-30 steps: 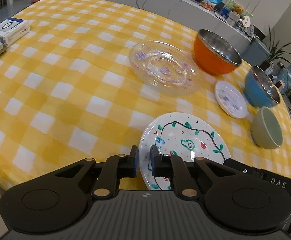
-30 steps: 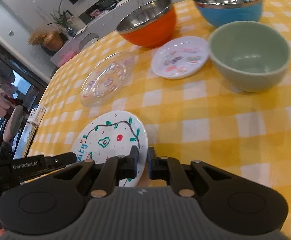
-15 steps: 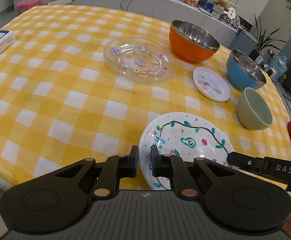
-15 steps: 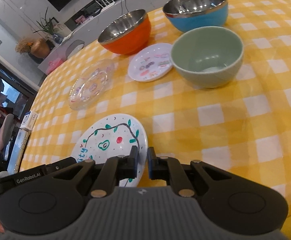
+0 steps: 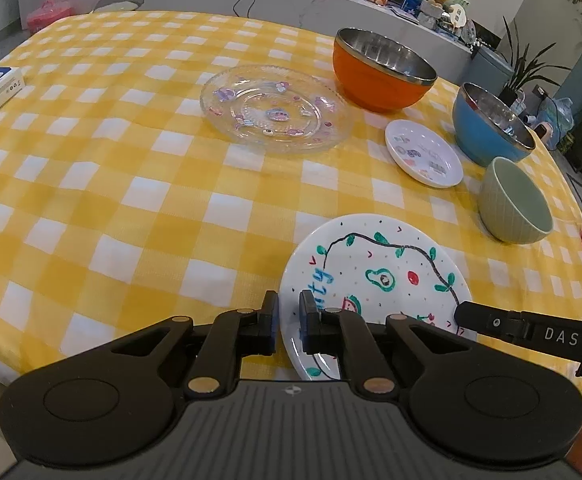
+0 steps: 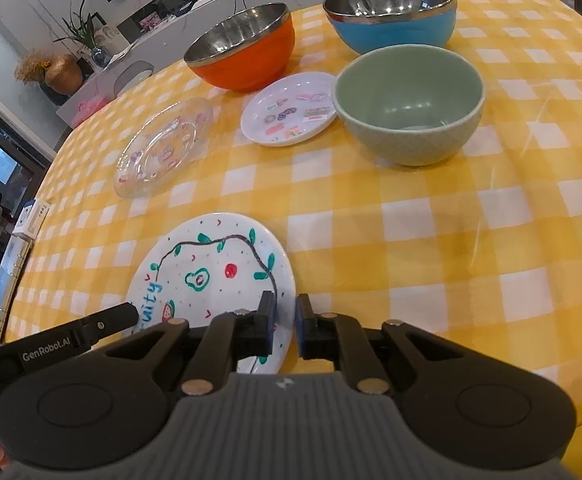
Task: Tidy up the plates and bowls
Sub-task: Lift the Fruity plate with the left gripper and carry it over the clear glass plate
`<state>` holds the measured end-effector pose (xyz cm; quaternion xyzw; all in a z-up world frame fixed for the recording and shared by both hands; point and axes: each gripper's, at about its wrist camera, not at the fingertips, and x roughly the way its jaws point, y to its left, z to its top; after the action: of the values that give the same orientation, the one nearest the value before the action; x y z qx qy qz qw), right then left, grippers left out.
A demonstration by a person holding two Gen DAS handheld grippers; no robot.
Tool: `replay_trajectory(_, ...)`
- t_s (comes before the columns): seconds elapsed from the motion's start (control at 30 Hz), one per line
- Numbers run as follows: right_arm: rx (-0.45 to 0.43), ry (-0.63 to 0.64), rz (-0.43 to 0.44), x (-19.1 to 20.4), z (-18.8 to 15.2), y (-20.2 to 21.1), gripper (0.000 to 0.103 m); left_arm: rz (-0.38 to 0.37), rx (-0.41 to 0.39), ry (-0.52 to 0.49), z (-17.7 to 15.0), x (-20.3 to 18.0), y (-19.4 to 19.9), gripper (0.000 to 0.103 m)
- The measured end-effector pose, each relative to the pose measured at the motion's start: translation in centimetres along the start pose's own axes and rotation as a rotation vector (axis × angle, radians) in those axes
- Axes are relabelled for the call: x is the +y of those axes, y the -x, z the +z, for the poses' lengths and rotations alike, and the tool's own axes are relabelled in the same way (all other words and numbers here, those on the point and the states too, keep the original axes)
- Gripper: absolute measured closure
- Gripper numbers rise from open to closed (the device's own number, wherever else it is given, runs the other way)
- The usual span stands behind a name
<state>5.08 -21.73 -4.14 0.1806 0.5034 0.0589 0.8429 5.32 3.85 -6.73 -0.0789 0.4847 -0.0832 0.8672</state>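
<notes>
I hold 2 grippers over the near edge of the table [image 5: 91, 184], which is covered in a yellow checked cloth. My left gripper [image 5: 289, 326] straddles the left rim of the fruit-painted white plate [image 5: 375, 280]; its jaws are nearly closed, 1 finger on each side of the rim. I judge it clenched on the rim, though I cannot confirm pad contact. My right gripper [image 6: 285, 326] has narrow jaws in the same manner at the plate's right rim, the plate [image 6: 211, 276] lying partly under its left finger. Taking opposite edges would balance a flat, shallow plate that offers no other purchase.

The remaining items sit farther back:
1. Clear glass plate [image 5: 277, 110], alone at centre.
2. Small white saucer [image 5: 423, 152], between the orange steel-lined bowl [image 5: 383, 70] and the green ceramic bowl [image 5: 515, 200].
3. Blue steel-lined bowl [image 5: 491, 124], near the far right edge.

All 6 pieces lie apart, none stacked. I judge sorting has barely begun, with the painted plate as the first piece to be handled.
</notes>
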Motion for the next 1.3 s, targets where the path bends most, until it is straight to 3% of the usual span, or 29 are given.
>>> replay_trajectory(0.17,0.005,-0.008,0.011,0.0,0.0,0.0,0.089,-0.011,0.013,0.013,0.0,0.1,0.0,0.087)
replay_trajectory(0.23,-0.006,-0.012,0.015,0.0,0.1,0.2,0.070,-0.010,0.000,0.019,0.1,0.2,0.3,0.072)
replay_trajectory(0.37,-0.078,0.007,0.028,0.4,0.3,1.4,0.065,-0.006,-0.021,0.024,0.9,0.3,1.3,0.065)
replay_trajectory(0.57,-0.132,0.034,0.039,1.4,1.5,2.0,0.047,-0.019,-0.055,0.047,4.2,1.0,3.0,0.056)
replay_trajectory(0.93,-0.178,0.049,0.086,4.4,7.0,0.8,0.046,0.018,-0.158,0.045,11.5,1.5,2.5,0.053)
replay_trajectory(1.17,-0.203,0.047,0.145,5.7,10.2,-1.8,0.047,0.001,-0.188,0.075,13.6,2.6,0.4,0.051)
replay_trajectory(1.3,-0.178,0.029,0.172,6.1,11.3,-4.1,0.055,-0.008,-0.201,0.145,14.0,4.7,-1.3,0.051)
